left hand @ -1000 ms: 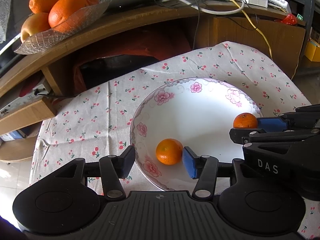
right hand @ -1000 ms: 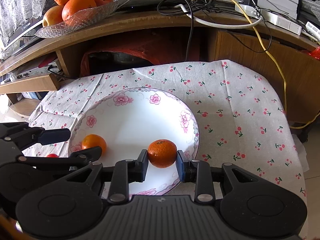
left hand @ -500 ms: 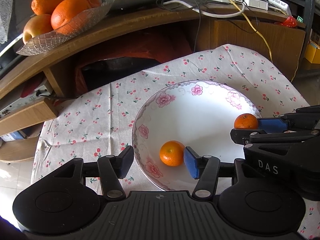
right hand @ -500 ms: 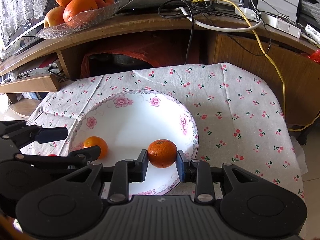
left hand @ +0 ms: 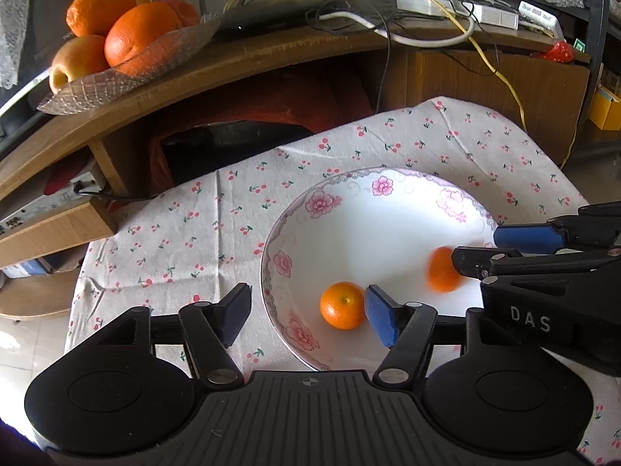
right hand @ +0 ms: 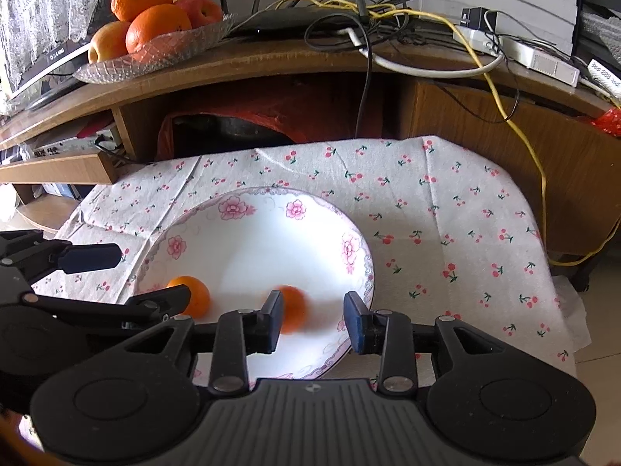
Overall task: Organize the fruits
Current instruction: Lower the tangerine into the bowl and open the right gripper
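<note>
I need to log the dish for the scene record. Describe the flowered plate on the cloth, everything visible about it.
The plate is round, white and glossy, apparently ceramic, with pink flowers and a grey scroll border around its rim. It sits flat on the cherry-print tablecloth. Two small oranges lie in its well: a sharp one beside the left gripper, and a motion-blurred one between the open jaws of the right gripper. Both grippers cover parts of its near rim.

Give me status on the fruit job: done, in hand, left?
Done: both small oranges sit in the floral plate, one by the open left gripper.
In hand: nothing. The right gripper is open, and the blurred orange between its fingers looks loose.
Left: cannot tell; no other loose fruit shows on the cloth.
</note>
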Motion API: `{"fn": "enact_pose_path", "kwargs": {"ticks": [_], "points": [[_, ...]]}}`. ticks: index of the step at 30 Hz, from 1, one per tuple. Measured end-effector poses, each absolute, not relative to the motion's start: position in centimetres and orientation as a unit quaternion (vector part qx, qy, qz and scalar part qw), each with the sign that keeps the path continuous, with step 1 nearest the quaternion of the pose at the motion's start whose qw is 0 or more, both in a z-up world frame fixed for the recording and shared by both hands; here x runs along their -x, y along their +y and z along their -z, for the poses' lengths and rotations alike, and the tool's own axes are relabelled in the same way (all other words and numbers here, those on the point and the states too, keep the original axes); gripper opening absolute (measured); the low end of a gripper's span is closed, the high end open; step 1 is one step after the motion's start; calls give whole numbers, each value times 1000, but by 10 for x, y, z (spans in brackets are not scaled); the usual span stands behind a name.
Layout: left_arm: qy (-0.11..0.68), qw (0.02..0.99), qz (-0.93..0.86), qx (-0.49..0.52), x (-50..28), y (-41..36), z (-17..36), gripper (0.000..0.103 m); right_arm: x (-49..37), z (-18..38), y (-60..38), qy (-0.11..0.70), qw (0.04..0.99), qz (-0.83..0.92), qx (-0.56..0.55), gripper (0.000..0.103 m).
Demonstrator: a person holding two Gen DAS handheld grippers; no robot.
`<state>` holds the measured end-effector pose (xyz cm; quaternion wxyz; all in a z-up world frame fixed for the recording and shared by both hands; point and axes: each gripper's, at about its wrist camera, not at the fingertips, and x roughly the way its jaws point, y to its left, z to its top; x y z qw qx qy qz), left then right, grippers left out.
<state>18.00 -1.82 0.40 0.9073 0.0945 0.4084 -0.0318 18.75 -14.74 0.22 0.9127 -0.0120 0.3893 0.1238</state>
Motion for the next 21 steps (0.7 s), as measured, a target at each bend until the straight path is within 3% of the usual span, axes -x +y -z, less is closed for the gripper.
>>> {"fn": "enact_pose_path", "kwargs": {"ticks": [21], "points": [[408, 907, 38, -98, -175, -18, -4, 78, -182, -3, -151, 390, 912, -128, 19, 39]]}}
